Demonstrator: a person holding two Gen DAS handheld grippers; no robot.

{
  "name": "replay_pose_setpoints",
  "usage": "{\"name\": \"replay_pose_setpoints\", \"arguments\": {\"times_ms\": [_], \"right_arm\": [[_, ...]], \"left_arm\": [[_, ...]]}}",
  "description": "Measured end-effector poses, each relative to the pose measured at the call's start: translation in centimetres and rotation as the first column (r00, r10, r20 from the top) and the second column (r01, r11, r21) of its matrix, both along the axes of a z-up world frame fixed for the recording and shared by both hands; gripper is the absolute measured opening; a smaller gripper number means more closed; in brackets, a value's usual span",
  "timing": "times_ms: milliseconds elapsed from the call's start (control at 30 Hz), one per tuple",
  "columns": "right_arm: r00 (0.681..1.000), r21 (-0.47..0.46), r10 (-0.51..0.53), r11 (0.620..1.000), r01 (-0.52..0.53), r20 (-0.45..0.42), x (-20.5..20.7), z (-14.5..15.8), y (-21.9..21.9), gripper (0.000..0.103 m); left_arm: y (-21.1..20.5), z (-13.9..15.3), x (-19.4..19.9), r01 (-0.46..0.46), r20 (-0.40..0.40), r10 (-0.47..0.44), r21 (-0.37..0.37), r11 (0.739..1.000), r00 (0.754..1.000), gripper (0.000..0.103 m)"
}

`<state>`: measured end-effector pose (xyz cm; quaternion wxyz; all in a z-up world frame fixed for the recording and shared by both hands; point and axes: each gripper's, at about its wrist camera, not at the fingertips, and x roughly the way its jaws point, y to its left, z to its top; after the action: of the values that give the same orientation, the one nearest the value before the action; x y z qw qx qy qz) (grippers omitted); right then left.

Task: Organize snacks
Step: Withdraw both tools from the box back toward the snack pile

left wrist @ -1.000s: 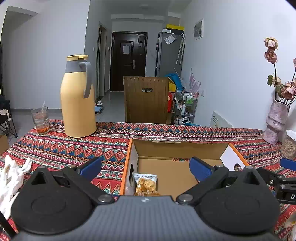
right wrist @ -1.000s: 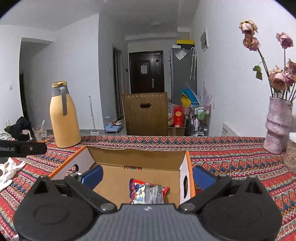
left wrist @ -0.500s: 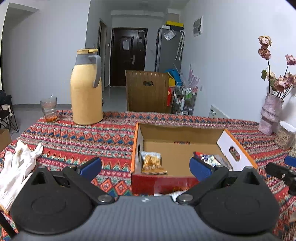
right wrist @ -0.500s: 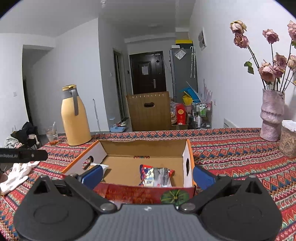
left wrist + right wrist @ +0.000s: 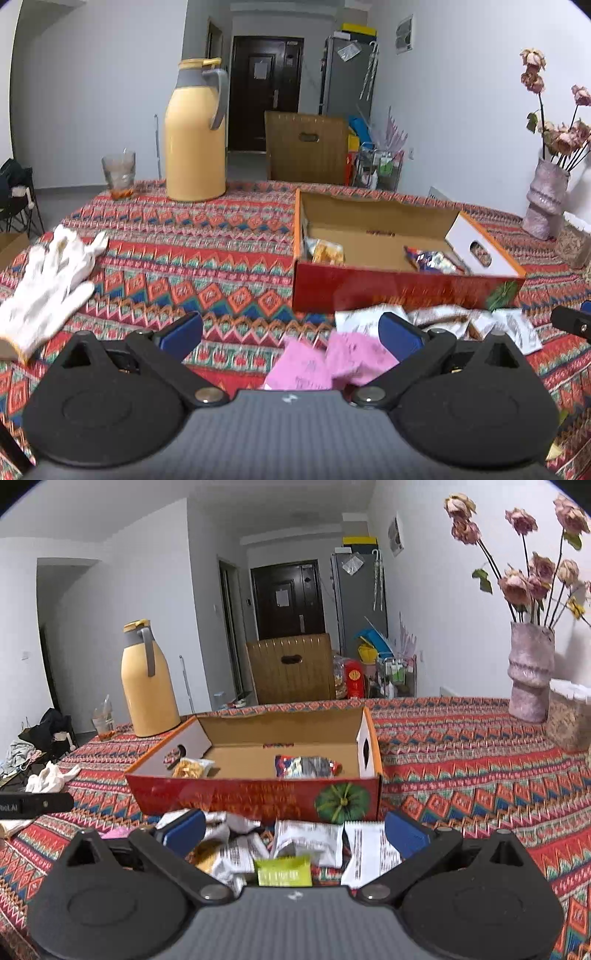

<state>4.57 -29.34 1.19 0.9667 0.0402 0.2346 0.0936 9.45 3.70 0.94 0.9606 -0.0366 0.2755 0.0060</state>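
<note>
Both grippers had drawn back from the cardboard box (image 5: 258, 797), revealing crinkled foil snack packets (image 5: 306, 842) on the woven counter (image 5: 461, 768); left gripper (image 5: 291, 332) and right gripper (image 5: 295, 829) fingers gaped empty.

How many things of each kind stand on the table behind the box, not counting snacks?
Flask: 1
Drinking glass: 1
Vase with flowers: 1
Lidded jar: 1
Total: 4
</note>
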Motion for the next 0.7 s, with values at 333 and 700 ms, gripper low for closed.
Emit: {"name": "replay_pose_setpoints", "arguments": {"times_ms": [333, 700], "right_arm": [[0.999, -0.003, -0.012, 1.000, 0.012, -0.052, -1.2, -2.6, 0.0, 0.103], [0.997, 0.001, -0.018, 1.000, 0.019, -0.073, -1.5, -3.7, 0.4, 0.103]], "left_arm": [[0.2, -2.0, -1.3, -0.014, -0.034, 0.013, -0.027, 1.000, 0.999, 0.103], [0.2, -2.6, -1.5, -0.012, -0.051, 0.010, -0.036, 0.999, 0.999, 0.103]]}}
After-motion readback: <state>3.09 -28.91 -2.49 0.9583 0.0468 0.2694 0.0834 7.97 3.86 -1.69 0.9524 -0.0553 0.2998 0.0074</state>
